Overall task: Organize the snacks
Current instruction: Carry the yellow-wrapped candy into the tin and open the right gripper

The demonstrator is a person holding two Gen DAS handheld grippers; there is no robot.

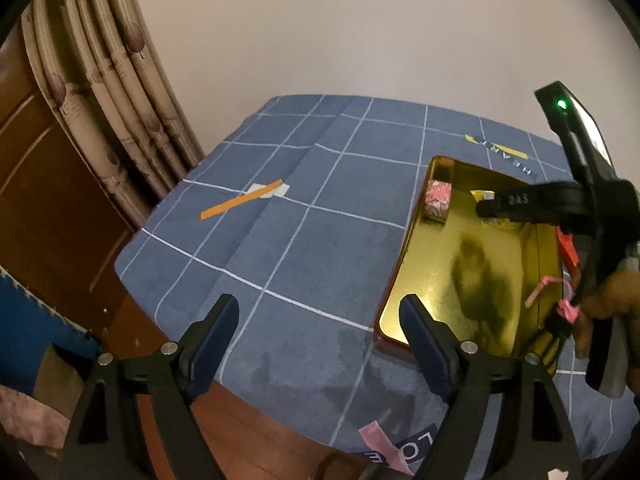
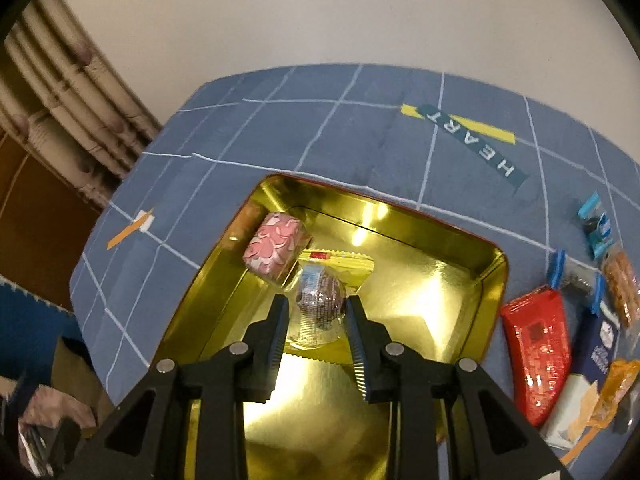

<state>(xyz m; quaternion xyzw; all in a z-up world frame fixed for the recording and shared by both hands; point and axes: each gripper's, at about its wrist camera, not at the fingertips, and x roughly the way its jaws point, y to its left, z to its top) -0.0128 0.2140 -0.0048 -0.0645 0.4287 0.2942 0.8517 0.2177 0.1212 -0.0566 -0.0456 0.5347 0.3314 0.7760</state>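
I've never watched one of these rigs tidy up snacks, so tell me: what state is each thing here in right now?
Gold tin: open, no lid on it.
Pink wrapped snack: lying in the tin's far corner.
Yellow packet: flat on the tin's floor.
Clear-wrapped chocolate snack: between the right tongs, over the tin.
Left tongs: open, empty.
Red packet: on the cloth outside the tin.

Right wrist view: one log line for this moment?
right gripper: jaws around clear-wrapped snack | over gold tin | left gripper: open, idle
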